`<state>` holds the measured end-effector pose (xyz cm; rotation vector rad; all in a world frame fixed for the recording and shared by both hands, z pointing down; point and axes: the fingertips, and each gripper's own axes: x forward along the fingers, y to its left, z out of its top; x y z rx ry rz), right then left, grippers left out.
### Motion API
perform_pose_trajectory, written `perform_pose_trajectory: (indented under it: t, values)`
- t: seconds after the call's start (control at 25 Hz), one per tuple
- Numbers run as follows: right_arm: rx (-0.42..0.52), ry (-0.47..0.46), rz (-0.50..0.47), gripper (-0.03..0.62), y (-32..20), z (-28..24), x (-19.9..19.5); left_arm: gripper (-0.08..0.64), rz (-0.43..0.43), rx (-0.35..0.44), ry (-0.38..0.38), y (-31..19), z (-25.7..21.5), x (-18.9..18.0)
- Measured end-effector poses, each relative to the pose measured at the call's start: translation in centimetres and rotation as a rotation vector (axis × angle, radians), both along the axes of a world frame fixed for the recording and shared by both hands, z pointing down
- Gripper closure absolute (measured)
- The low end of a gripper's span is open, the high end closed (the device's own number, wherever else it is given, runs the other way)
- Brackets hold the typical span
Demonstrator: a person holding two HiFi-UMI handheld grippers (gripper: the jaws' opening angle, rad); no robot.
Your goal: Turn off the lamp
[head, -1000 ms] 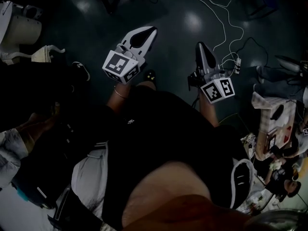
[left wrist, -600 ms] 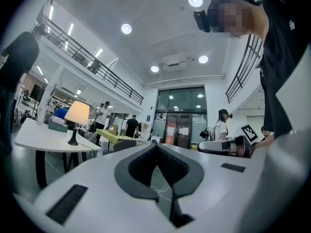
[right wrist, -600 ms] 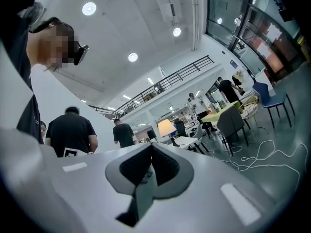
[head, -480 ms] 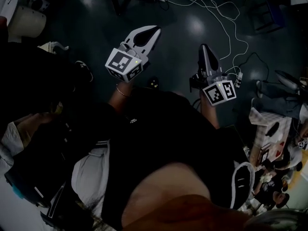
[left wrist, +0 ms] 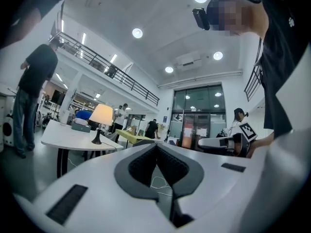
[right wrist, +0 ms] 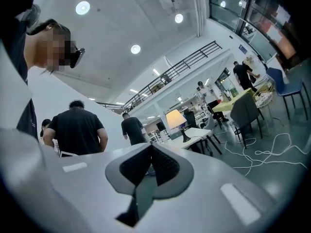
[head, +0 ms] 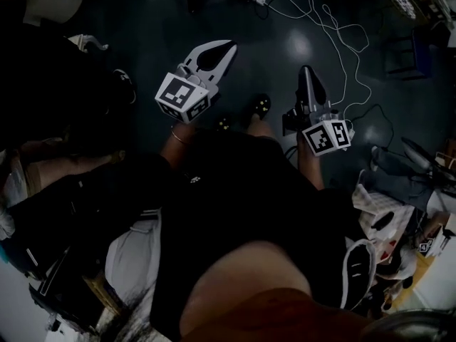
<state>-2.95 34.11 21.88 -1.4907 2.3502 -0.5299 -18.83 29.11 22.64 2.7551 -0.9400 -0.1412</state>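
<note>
The left gripper (head: 228, 46), white with dark ribbed pads, has its jaws closed tip to tip, with nothing between them. The right gripper (head: 305, 71) is closed and empty in the same way. The lit lamp with a cream shade and a dark base (left wrist: 101, 116) stands on a white table (left wrist: 58, 139), near its right edge and well apart from both grippers.

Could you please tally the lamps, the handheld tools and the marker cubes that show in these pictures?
Lamp: 1
Tools: 2, the left tool and the right tool
Marker cubes: 2, the left cube and the right cube
Total: 5
</note>
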Motion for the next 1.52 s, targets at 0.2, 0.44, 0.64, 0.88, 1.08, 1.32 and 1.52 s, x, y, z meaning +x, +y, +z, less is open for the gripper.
perform_pose_trajectory:
  t: [0.2,0.44,0.64,0.88,1.08,1.32,1.52]
  values:
    - [0.02,-0.029,-0.101,0.592,-3.9,0.0,-0.3,0.554,-0.11,0.001,-0.042,-1.5,0.5,-1.2]
    - [0.04,-0.059,-0.198,0.592,-8.3,-0.3,0.6,0.554,-0.197,0.01,-0.082,-3.9,0.1,-0.2]
    - [0.042,-0.071,-0.231,0.592,-11.6,0.1,3.5,0.552,-0.214,0.02,-0.094,-6.7,-0.2,3.5]
    - [0.034,-0.083,-0.243,0.592,-14.7,0.6,8.1,0.552,-0.225,0.031,-0.095,-9.6,-0.6,7.9]
    - [0.041,-0.111,-0.253,0.592,-16.8,0.8,11.0,0.552,-0.248,0.024,-0.137,-11.3,-0.4,10.1]
    - [0.031,-0.145,-0.272,0.592,-18.3,1.6,12.5,0.552,-0.247,0.041,-0.173,-12.2,-0.8,12.5]
    - [0.025,-0.151,-0.281,0.592,-18.8,2.1,13.2,0.554,-0.279,0.016,-0.171,-12.6,0.0,12.5]
